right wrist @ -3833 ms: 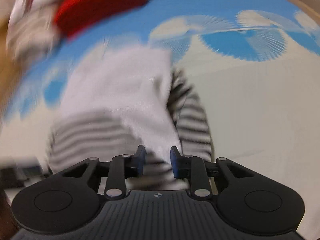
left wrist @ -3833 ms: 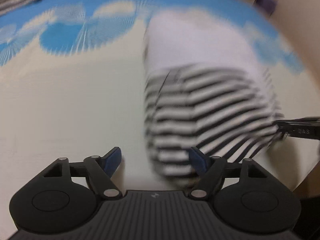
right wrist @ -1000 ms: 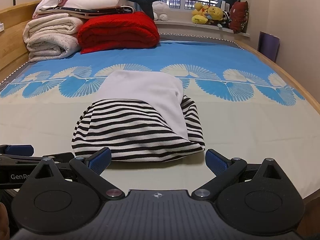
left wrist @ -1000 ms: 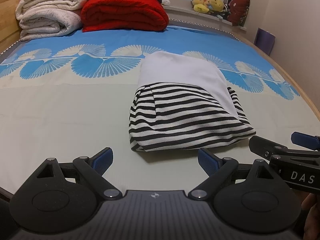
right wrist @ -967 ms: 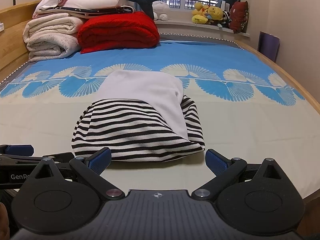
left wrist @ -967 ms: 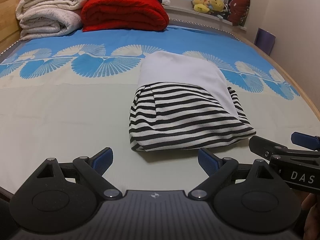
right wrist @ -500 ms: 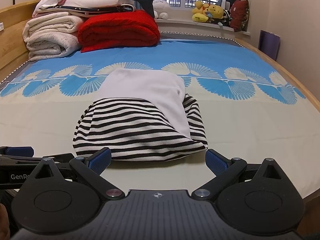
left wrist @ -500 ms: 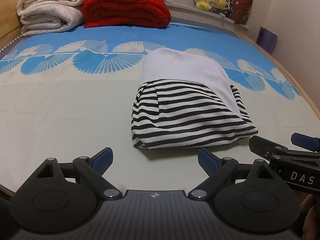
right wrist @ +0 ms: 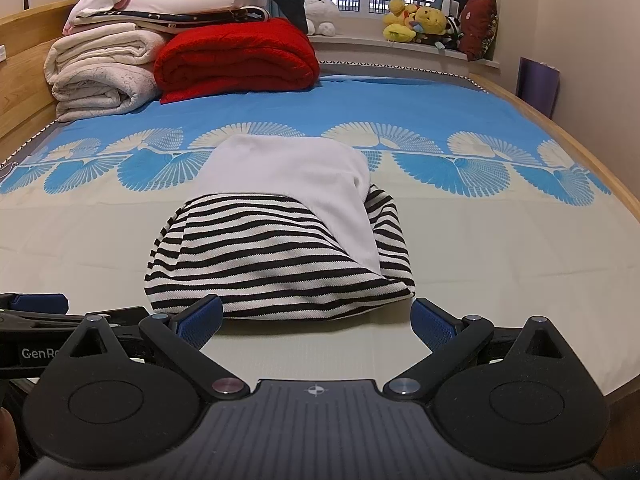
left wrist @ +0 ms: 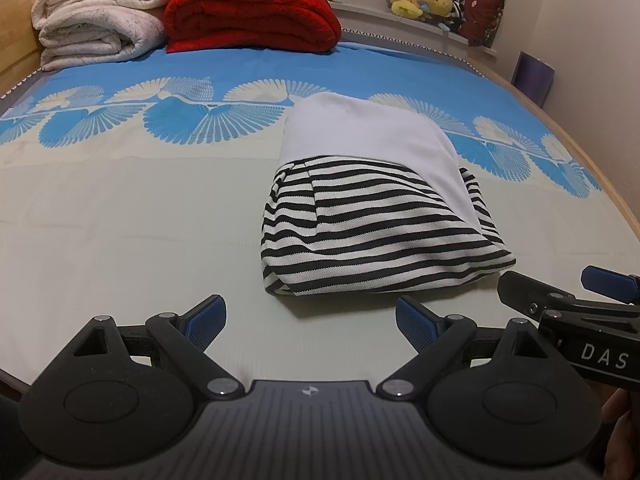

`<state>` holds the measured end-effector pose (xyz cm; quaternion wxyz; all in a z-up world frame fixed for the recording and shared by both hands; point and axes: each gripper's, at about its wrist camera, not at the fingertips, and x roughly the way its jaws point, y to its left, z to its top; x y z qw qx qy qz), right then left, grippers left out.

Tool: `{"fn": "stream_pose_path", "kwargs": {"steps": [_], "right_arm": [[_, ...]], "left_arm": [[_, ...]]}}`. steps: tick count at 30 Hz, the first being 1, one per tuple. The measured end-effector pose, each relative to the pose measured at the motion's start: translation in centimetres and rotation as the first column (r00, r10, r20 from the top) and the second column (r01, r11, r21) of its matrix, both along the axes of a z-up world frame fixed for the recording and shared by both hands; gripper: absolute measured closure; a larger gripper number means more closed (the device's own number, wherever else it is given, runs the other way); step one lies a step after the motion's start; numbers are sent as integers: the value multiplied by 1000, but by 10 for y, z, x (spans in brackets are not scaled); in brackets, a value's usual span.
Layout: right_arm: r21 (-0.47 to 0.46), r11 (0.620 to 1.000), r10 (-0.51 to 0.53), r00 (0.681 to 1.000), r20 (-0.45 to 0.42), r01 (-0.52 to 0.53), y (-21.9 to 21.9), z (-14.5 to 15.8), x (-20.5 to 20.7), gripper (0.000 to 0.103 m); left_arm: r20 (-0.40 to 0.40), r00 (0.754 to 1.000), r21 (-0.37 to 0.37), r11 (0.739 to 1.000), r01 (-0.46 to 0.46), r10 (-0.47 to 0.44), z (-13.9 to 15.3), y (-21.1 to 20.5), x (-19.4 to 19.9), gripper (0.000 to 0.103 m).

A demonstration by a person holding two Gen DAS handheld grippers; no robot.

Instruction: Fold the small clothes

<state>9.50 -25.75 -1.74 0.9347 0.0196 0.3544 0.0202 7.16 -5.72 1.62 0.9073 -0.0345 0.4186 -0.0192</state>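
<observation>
A small folded garment (left wrist: pixel 372 216) (right wrist: pixel 280 236), white on its far half and black-and-white striped on its near half, lies flat on the bed. My left gripper (left wrist: pixel 310 322) hovers open just short of its near left corner, nothing between the blue fingertips. My right gripper (right wrist: pixel 316 322) is also open, with the striped near edge lying just beyond its fingertips. The right gripper's fingers (left wrist: pixel 560 304) show at the right edge of the left wrist view. The left gripper's fingers (right wrist: pixel 60 312) show at the left edge of the right wrist view.
The bed sheet (right wrist: pixel 480 240) is pale near me and blue with fan prints farther off. A red blanket (right wrist: pixel 236 60) and rolled white blankets (right wrist: pixel 100 76) are stacked at the head. Plush toys (right wrist: pixel 424 20) line the window sill. A wooden bed rim (right wrist: pixel 592 160) runs along the right.
About four seconds ago the right gripper was nearly shut at the garment while everything blurred; since one second ago both open grippers have drifted slightly closer and the garment lies still.
</observation>
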Motion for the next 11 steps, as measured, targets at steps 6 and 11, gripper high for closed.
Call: {"fn": "stream_pose_path", "kwargs": {"steps": [6, 11], "right_arm": [[1, 1000, 0, 1000, 0, 0, 0, 0, 0, 3], [1, 1000, 0, 1000, -1, 0, -1, 0, 0, 3]], "left_arm": [[0, 1000, -1, 1000, 0, 0, 0, 0, 0, 9], [0, 1000, -1, 1000, 2, -2, -1, -2, 0, 9]]}}
